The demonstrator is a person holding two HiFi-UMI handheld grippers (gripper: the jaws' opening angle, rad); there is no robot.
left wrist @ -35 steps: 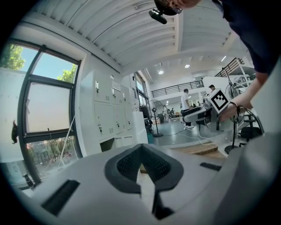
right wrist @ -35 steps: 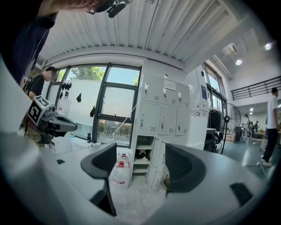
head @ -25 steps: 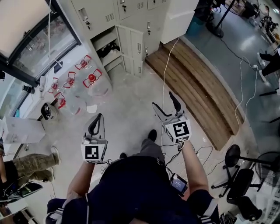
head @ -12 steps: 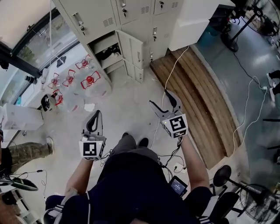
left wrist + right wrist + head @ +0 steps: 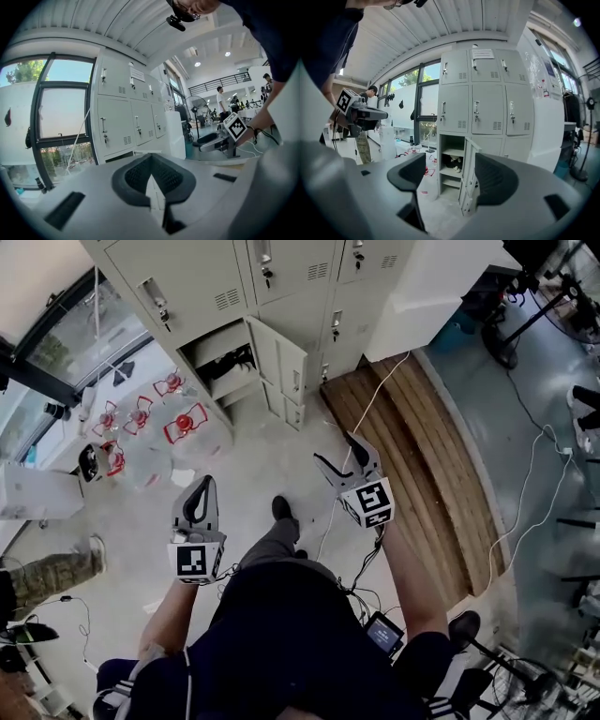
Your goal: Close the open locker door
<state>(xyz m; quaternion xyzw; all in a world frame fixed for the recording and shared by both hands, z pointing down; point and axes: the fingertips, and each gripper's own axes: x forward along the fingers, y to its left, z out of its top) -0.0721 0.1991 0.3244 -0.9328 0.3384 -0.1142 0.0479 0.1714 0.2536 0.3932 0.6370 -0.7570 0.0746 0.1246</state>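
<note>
Two claws, both empty: left claw (image 5: 201,486) with jaws pressed together, right claw (image 5: 336,452) spread wide. One locker door (image 5: 281,369) stands ajar, bottom row, well apart ahead of both.

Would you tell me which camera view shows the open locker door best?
The right gripper view: the open locker door stands ajar near centre, seen level and closest. The head view shows it small, from above. The left gripper view shows mostly shut lockers.
</note>
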